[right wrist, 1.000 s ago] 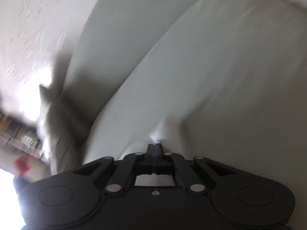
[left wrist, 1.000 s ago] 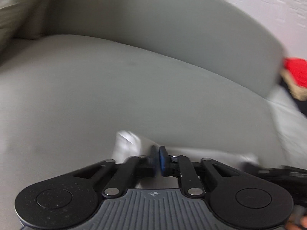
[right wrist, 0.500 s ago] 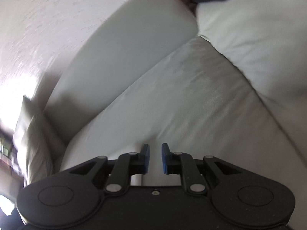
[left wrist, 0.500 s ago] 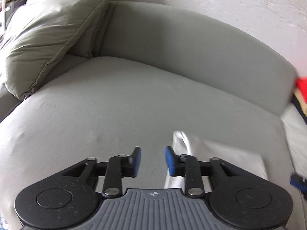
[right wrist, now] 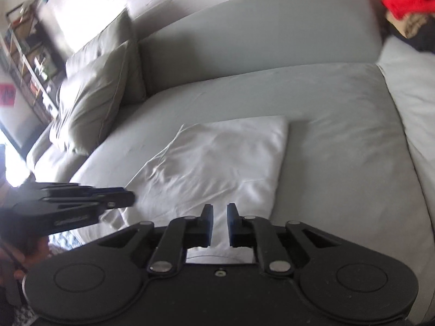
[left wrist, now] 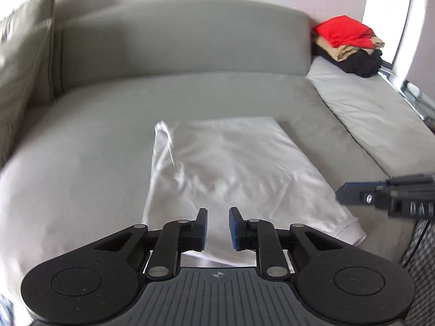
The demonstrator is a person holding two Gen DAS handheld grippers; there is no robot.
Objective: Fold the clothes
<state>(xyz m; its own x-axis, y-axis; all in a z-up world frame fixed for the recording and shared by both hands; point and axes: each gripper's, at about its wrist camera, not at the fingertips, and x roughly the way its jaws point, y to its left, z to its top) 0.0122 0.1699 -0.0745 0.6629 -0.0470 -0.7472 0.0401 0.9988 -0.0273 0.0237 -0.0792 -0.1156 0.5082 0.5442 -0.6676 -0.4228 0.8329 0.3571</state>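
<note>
Folded garment (left wrist: 228, 168) on sofa seat (left wrist: 89, 141), cushion (right wrist: 92, 103) left, clothes pile (left wrist: 348, 43) far right

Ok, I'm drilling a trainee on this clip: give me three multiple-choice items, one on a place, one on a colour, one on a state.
1. Where does the white garment lie?
A. on the sofa seat
B. on the floor
C. on the pillow

2. What colour tops the clothes pile?
A. blue
B. red
C. green

3. How are the left gripper and right gripper?
A. both open, holding nothing
B. both clamped on cloth
C. one shut

Key: A, it rests flat on the sofa cushion; B, a red item lies uppermost; A, gaps show between both pairs of fingers.
</note>
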